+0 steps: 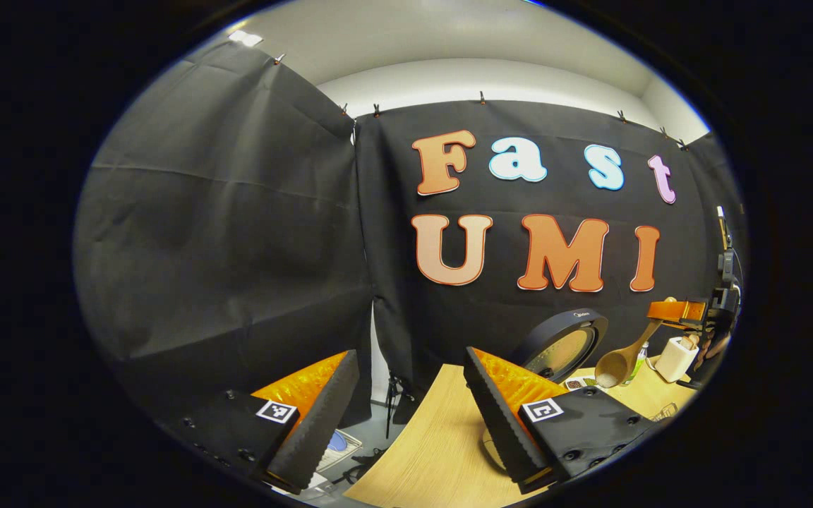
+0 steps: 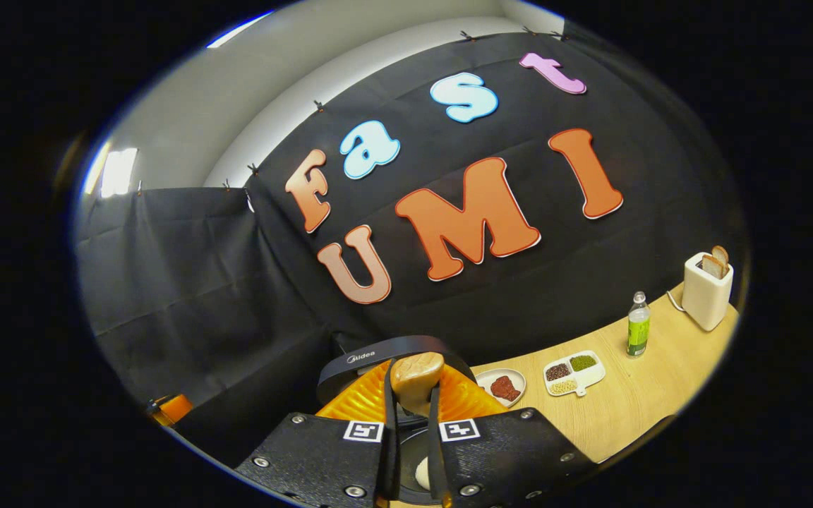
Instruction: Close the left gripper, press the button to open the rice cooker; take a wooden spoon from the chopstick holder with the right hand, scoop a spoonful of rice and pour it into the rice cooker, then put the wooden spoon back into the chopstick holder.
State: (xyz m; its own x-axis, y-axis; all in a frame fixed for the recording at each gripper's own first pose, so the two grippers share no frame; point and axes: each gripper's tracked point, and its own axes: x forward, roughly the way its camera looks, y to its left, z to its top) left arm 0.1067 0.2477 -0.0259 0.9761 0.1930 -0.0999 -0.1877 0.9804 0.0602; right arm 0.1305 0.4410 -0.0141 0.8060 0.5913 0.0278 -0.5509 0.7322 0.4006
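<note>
In the left gripper view, the left gripper (image 1: pixel 406 416) hangs with its two fingers spread wide and nothing between them, over the near edge of the wooden table (image 1: pixel 435 437). Farther off on the right stands the rice cooker (image 1: pixel 563 344) with its round lid raised. Just beside it the wooden spoon (image 1: pixel 622 361) slants down, bowl lowest, with pale rice in the bowl, its handle pinched in the right gripper (image 1: pixel 682 311). Behind the spoon are a green-labelled bottle (image 1: pixel 641 353) and a white toaster (image 1: pixel 676 358). In the right gripper view, the right gripper (image 2: pixel 412 416) has its fingers pressed onto the spoon's handle end (image 2: pixel 417 381), directly over the open cooker, whose raised lid (image 2: pixel 378 356) carries the readable brand "Midea". This view also lays out the table to the right: a small plate of something red (image 2: pixel 502 386), a divided dish of beans (image 2: pixel 573 372), the bottle (image 2: pixel 637 326) and the toaster (image 2: pixel 706 289) holding bread; the bottle's label is too small to read.
</note>
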